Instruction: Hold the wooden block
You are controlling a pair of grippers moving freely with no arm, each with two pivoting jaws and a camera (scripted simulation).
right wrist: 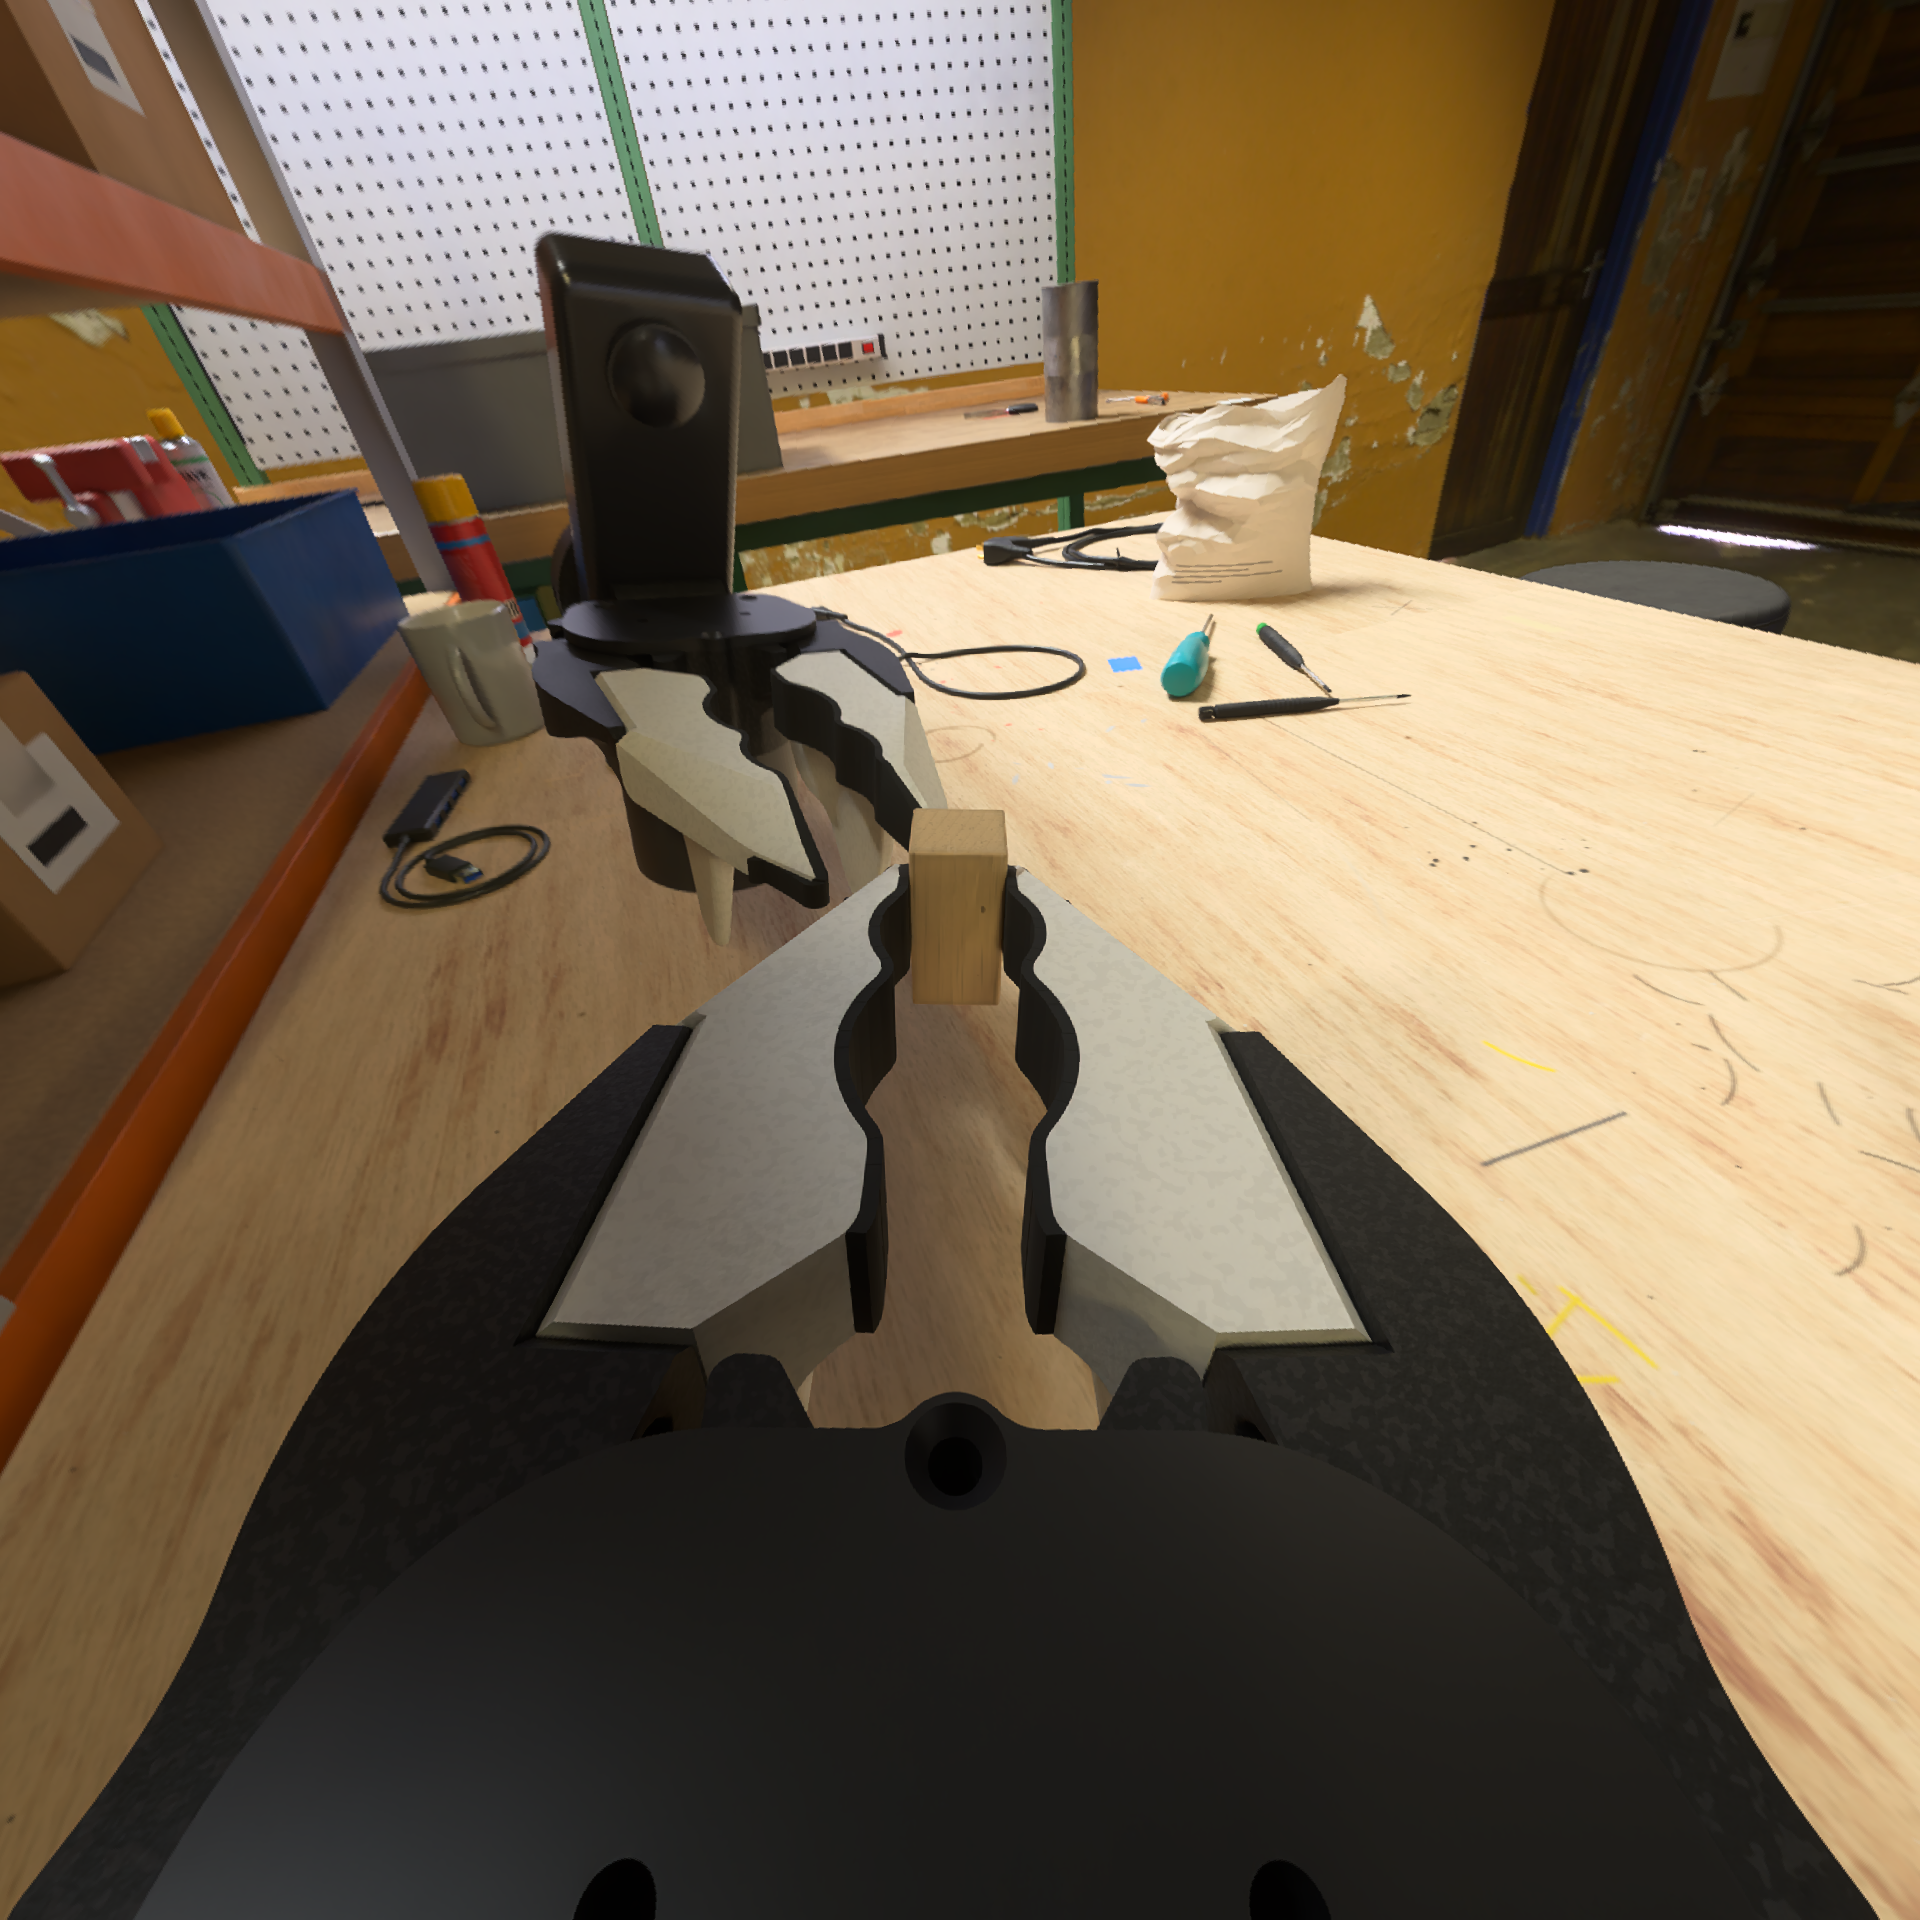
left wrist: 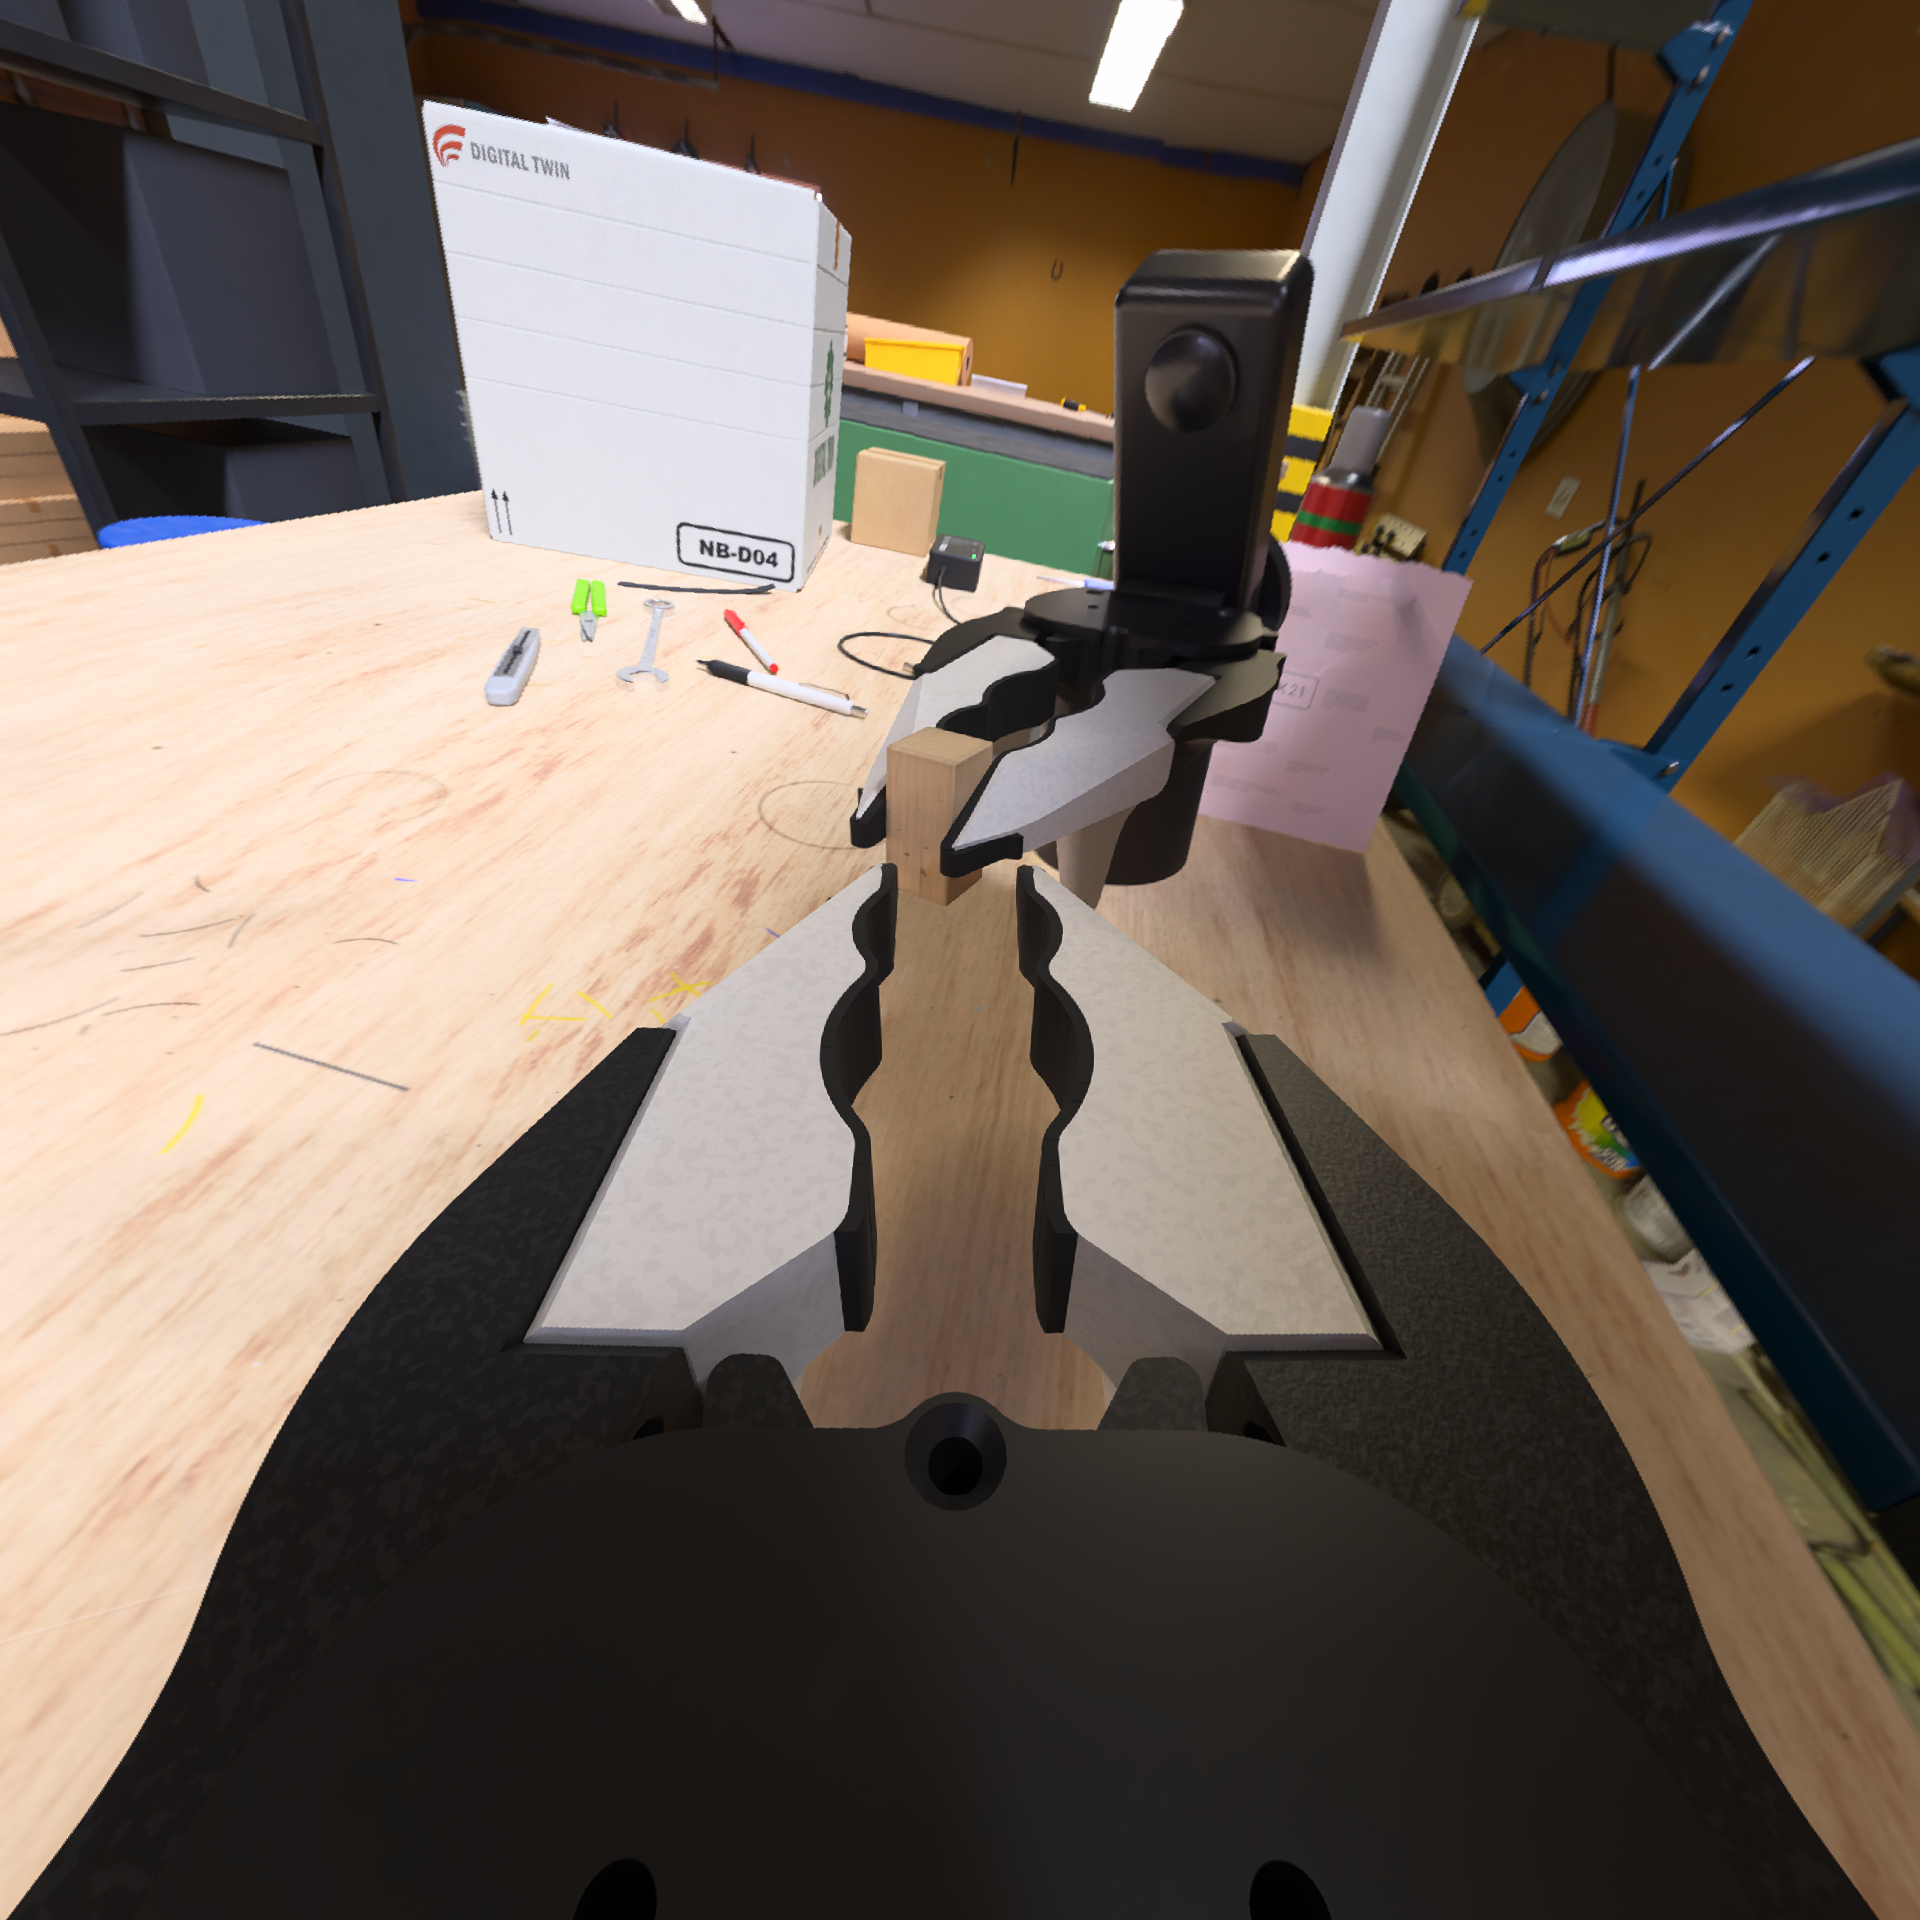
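The wooden block [right wrist: 956, 914] is a small pale upright piece, held between the fingertips of my right gripper [right wrist: 956, 888], which is shut on its two sides. Its lower end is close to the plywood table [right wrist: 1455, 935]; I cannot tell whether it touches. In the left wrist view the block [left wrist: 928, 800] shows just beyond my left gripper [left wrist: 956, 878], clamped by the right gripper [left wrist: 920, 842]. My left gripper is open and empty, its tips just short of the block. It also shows in the right wrist view [right wrist: 862, 842], to the block's left.
A white cardboard box [left wrist: 634, 353] stands at the back, with a utility knife [left wrist: 512, 665], a wrench [left wrist: 649, 644] and markers [left wrist: 779, 681] before it. A pink sheet [left wrist: 1340, 707], a mug [right wrist: 473, 670], a blue bin [right wrist: 187, 613], a crumpled paper bag [right wrist: 1242, 499] and screwdrivers [right wrist: 1184, 665] lie around.
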